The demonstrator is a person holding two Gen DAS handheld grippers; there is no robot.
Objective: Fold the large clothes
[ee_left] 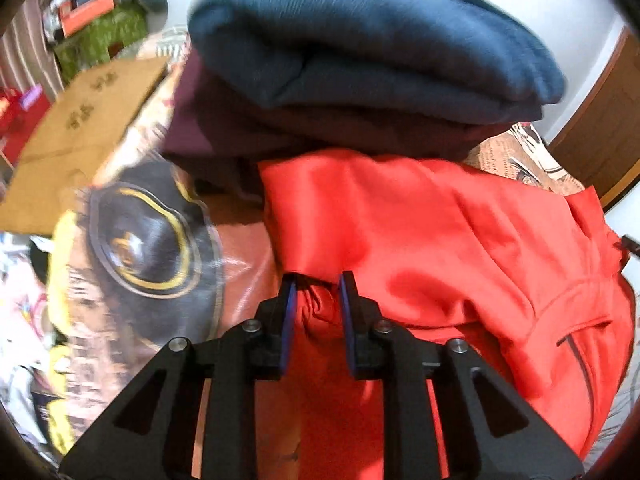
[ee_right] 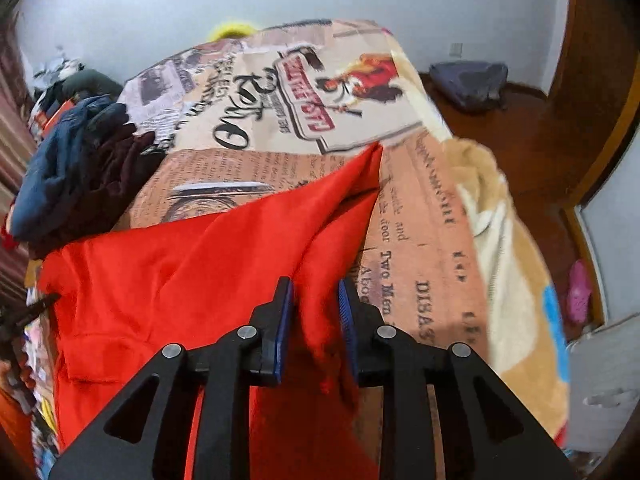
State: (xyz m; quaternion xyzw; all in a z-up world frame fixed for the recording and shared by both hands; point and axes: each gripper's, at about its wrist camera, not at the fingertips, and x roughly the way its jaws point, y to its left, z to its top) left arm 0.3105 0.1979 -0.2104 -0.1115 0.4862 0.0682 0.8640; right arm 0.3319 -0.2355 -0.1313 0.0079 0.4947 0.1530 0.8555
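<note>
The red garment (ee_left: pixel 420 240) sprawls across the bed (ee_right: pixel 420 208), near the stacked folded clothes (ee_left: pixel 360 52). Both the left gripper (ee_left: pixel 318 292) and right gripper (ee_right: pixel 316 296) stand slackened, cloth loose between their jaws. It looks light, limp and slippery; best pinched at hems or corners.

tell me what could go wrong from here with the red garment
The red garment runs between the pads of both the left gripper and right gripper, which stand slightly apart, so it may slip free mid-fold. The stacked navy garment lies right behind it and could be dragged or toppled.
</note>
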